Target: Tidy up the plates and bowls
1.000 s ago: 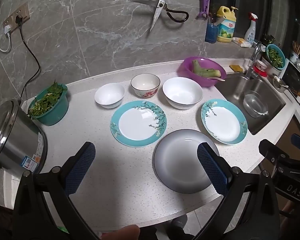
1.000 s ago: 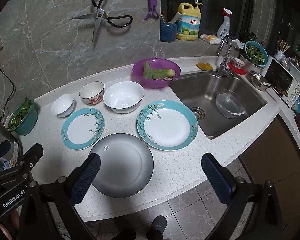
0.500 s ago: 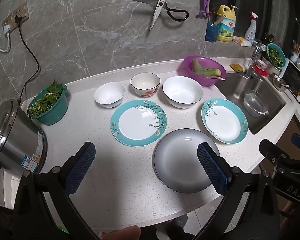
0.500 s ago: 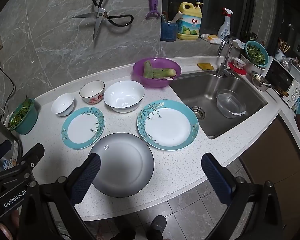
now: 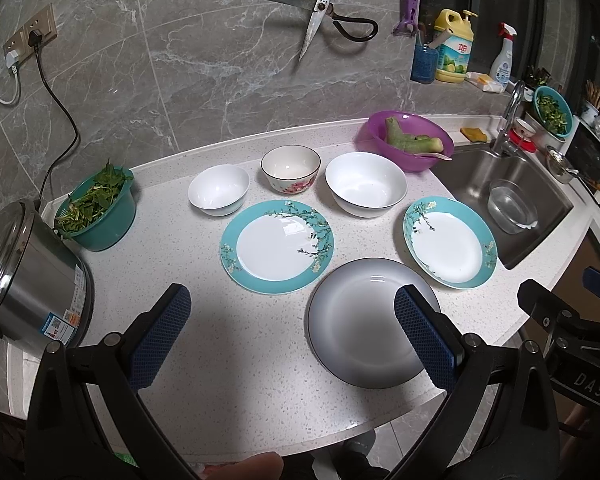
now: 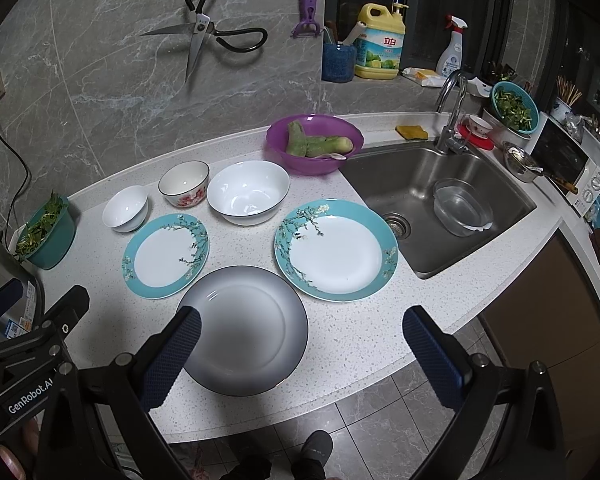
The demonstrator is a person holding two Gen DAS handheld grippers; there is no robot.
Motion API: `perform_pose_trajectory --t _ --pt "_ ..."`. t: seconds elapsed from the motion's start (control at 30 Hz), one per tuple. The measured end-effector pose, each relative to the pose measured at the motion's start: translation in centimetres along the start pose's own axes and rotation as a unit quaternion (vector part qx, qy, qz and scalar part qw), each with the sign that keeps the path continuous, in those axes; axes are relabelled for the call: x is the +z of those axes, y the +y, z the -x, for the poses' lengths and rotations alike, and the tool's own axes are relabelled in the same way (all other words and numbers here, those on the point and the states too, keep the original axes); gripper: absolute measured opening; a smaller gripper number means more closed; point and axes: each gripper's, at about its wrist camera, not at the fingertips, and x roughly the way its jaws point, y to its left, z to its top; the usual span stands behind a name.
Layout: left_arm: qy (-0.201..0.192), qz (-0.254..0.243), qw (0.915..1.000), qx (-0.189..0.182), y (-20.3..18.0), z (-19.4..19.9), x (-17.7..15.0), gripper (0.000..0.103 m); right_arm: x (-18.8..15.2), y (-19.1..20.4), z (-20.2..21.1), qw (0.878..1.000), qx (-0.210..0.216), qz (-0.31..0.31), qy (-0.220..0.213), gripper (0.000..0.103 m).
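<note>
While nothing is being gripped, both claws are hanging spread wide: left gripper (image 5: 292, 332), right gripper (image 6: 300, 354). Grey plate (image 6: 242, 330) is lying just ahead between them, teal plates (image 5: 277, 246) and bowls (image 5: 366, 184) beyond, probably laid out for stacking.

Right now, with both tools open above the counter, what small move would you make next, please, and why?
I would probably lower the right tool toward the teal plate by the sink. Both tools are open and empty, nothing is stacked yet, and that plate lies just ahead of it, matching the other teal plate.
</note>
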Motion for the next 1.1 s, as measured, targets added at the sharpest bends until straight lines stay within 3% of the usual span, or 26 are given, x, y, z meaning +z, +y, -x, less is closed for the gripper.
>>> perform_pose_trajectory --t 1.1 --pt "0.009 -0.001 1.0000 0.000 -0.3 -2.1 -0.3 0.103 0.1 1.0 -2.0 1.000 0.000 0.001 0.005 0.103"
